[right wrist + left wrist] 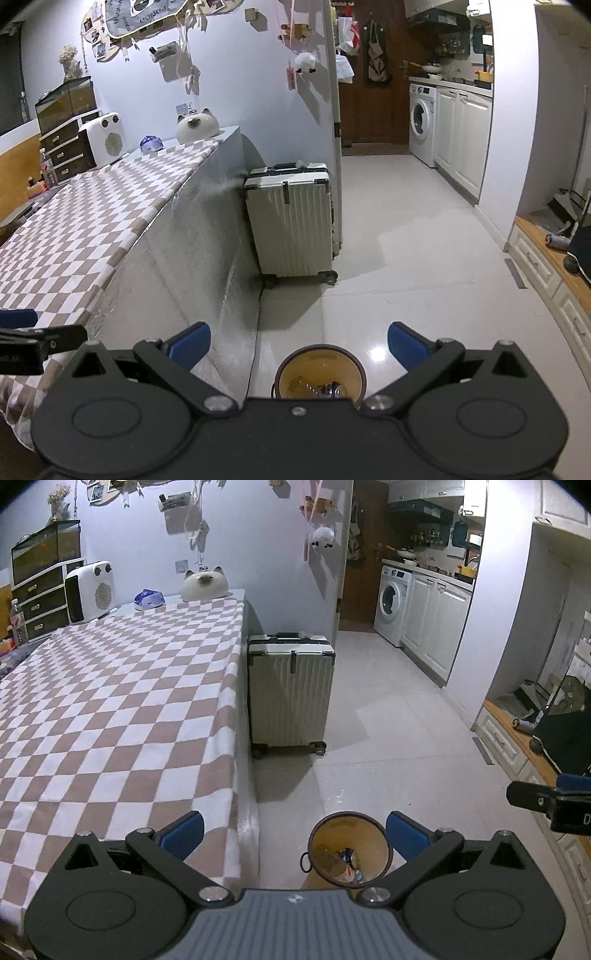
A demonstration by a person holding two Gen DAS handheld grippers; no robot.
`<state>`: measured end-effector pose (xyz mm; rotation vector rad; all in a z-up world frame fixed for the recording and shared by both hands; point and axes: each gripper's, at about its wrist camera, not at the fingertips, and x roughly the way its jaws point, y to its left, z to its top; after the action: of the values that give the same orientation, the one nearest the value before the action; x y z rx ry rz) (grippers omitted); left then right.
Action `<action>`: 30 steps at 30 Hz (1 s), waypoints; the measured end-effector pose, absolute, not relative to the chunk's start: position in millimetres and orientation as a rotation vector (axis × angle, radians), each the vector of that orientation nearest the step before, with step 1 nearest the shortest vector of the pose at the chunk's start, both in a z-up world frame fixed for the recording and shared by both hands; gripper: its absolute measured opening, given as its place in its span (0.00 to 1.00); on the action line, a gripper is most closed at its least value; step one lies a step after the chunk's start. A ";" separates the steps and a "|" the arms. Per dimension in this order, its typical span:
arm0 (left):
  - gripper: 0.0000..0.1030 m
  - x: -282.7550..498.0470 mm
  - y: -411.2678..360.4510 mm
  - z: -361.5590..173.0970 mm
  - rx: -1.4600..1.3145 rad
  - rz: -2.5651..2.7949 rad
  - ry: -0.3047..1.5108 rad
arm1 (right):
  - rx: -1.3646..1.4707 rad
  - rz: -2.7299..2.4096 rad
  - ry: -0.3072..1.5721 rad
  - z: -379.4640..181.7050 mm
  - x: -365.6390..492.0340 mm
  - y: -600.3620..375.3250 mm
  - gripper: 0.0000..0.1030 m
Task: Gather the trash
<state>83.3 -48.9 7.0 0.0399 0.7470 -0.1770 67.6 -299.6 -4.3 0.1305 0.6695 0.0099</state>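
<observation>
1. Trash (345,864) lies in the bin (349,818) on the floor — just below and between the left claw (295,834) fingers, spread wide, empty.
2. Right claw (299,349) — also wide, empty, above the same bin.
3. Checkered worktop (110,701) sits left; suitcase (291,690) ahead.

The left gripper's body is hiding the near rim of the trash bin (350,849); the scraps (347,866) inside are too small to identify. The right gripper's body is covering the bin's (320,373) lower half.
</observation>
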 end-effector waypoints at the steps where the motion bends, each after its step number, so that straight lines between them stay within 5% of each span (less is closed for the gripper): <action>1: 1.00 82.2 -47.0 6.8 0.044 -0.172 0.748 | 0.128 0.008 0.674 -4.2 65.7 -296.6 1.00; 30: 1.00 65.6 -26.4 -6.2 0.064 -0.143 0.786 | 0.070 -0.065 0.751 -11.6 36.1 -261.9 1.00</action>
<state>65.6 -26.4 -6.2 0.0635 0.7858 -0.1428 36.1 -261.9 -11.6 0.0698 0.7510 -0.0649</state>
